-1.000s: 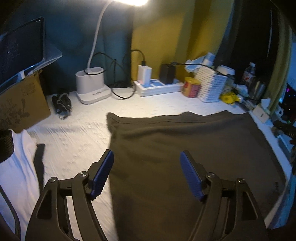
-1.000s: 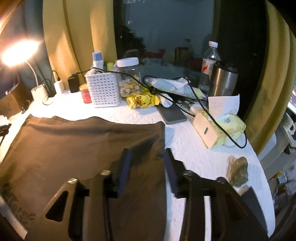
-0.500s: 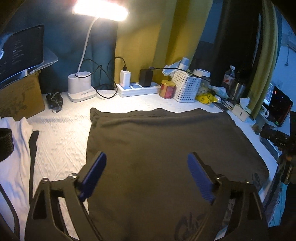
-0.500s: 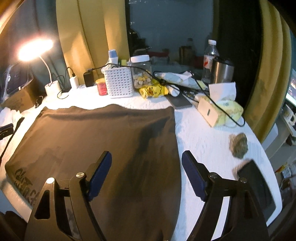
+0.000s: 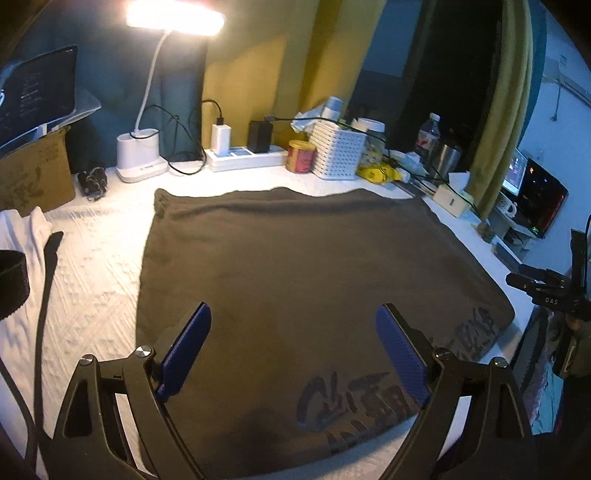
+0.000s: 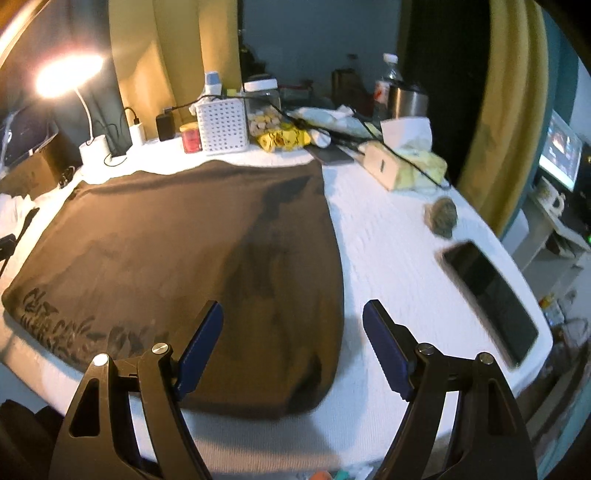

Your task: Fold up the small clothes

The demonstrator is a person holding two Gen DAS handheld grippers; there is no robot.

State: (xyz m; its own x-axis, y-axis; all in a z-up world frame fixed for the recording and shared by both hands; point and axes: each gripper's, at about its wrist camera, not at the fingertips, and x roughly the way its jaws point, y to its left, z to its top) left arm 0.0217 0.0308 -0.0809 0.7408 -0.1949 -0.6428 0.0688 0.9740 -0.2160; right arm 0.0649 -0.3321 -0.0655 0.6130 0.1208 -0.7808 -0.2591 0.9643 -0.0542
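desk lamp (image 5: 173, 16) lit | white basket (image 6: 221, 125) | phone (image 6: 489, 299) | tissue box (image 6: 402, 162)

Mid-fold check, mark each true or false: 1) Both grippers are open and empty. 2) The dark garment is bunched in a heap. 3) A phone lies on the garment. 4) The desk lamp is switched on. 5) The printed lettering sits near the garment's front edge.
1) True: the left gripper and the right gripper both stand open with nothing between the pads; their jaws have just been opening.
2) False: the dark garment lies spread flat on the white table cover.
3) False: the phone lies on the cover, right of the garment and apart from it.
4) True: the desk lamp glows.
5) True: the lettering is near the front edge.
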